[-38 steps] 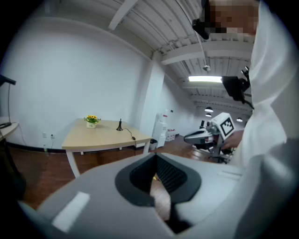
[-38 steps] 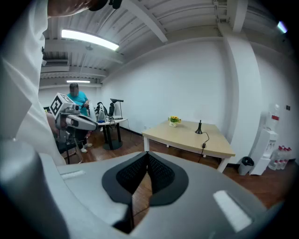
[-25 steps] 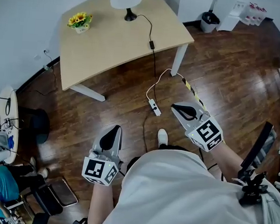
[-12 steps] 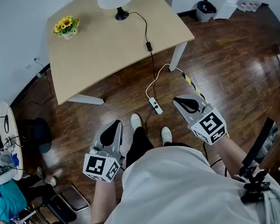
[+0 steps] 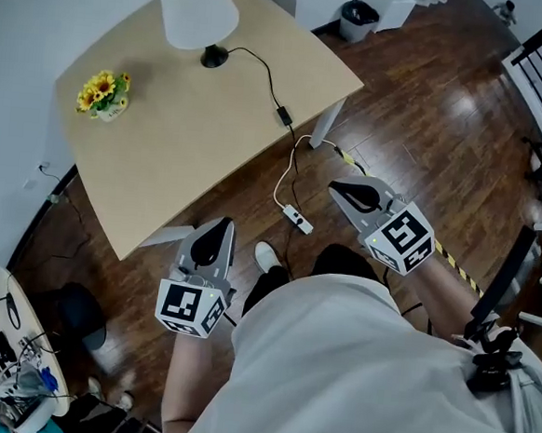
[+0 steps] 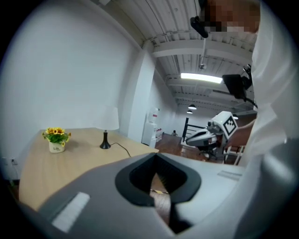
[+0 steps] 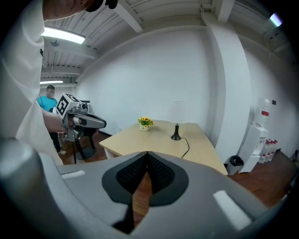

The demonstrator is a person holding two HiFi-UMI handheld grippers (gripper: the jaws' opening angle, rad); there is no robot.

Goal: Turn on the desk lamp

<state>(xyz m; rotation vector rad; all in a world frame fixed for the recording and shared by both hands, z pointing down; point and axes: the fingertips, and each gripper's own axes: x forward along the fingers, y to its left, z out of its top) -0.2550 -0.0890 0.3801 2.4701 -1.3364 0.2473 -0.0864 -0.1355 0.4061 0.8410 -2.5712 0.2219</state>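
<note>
the desk lamp (image 5: 198,14) stands upright at the far side of the wooden table (image 5: 192,149), near the white wall. its long axis is vertical: white shade on top, thin black stem, round black base. its black cord (image 5: 266,78) runs from the base across the tabletop to the table's edge. a pot of yellow flowers (image 5: 101,95) sits apart from the lamp. the left gripper (image 5: 219,227) and right gripper (image 5: 340,187) are well short of the lamp, both pointing toward the table. each has its jaws pressed together, nothing between them.
</note>
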